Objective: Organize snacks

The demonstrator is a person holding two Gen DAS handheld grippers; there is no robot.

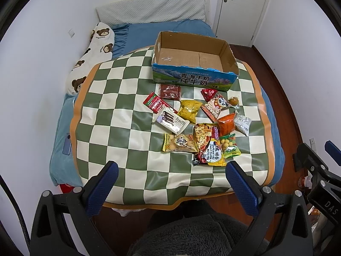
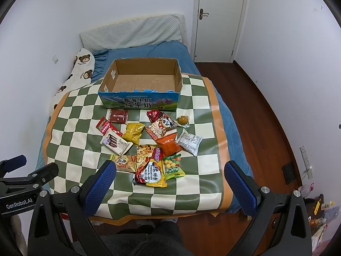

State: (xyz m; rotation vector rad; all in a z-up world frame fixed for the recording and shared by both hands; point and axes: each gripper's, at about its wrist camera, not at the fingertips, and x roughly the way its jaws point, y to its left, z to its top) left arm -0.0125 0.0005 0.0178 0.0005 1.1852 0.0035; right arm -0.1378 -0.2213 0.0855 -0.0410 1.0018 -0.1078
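The snacks are spread loose on a checked mat over the bed, just before an empty cardboard box, evidently meant to receive them. The left hand-held gripper and right hand-held gripper are held wide apart, empty, raised at the near edge.

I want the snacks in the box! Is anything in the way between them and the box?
Nothing visible is. The snacks lie loose on the checkered mat just in front of the open, empty box, with only bare mat between. Both tools hover open, holding nothing.
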